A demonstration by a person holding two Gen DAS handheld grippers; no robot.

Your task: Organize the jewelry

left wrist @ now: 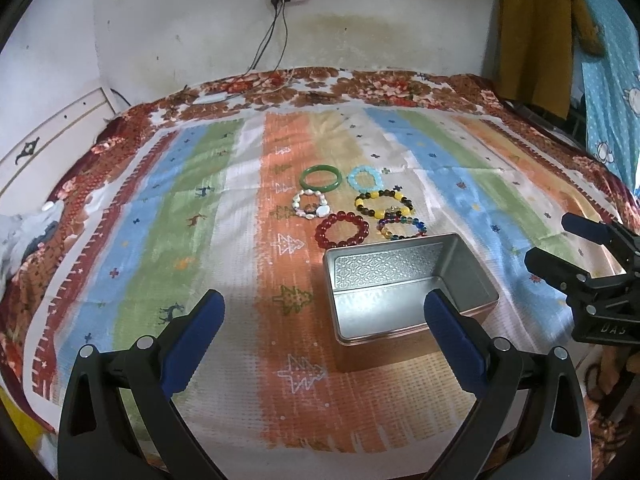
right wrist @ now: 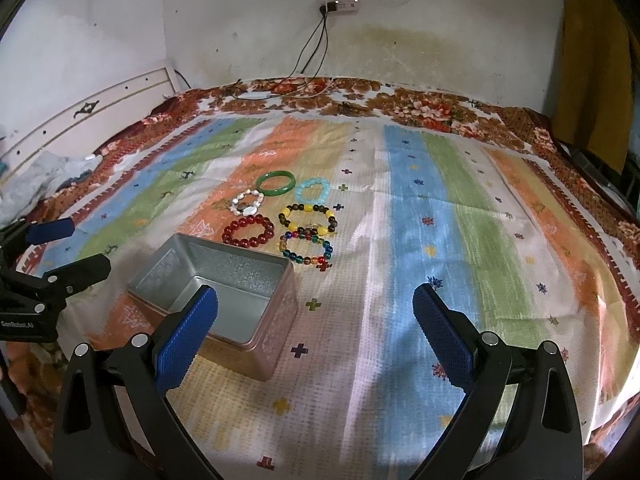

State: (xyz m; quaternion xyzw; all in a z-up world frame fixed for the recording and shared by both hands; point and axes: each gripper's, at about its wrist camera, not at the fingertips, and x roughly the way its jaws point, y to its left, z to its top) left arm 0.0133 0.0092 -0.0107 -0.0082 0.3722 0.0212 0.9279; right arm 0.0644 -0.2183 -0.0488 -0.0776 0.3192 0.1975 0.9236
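Six bracelets are lying clustered on the striped cloth, just beyond the open tin. I am holding the left gripper and right gripper spread wide, gripping nothing.

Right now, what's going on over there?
Nothing is being handled yet. Both the left tongs and right tongs hang open above the striped cloth. Six bracelets lie grouped beyond the empty metal tin, the red bead bracelet closest to its far wall. None is in the tin.
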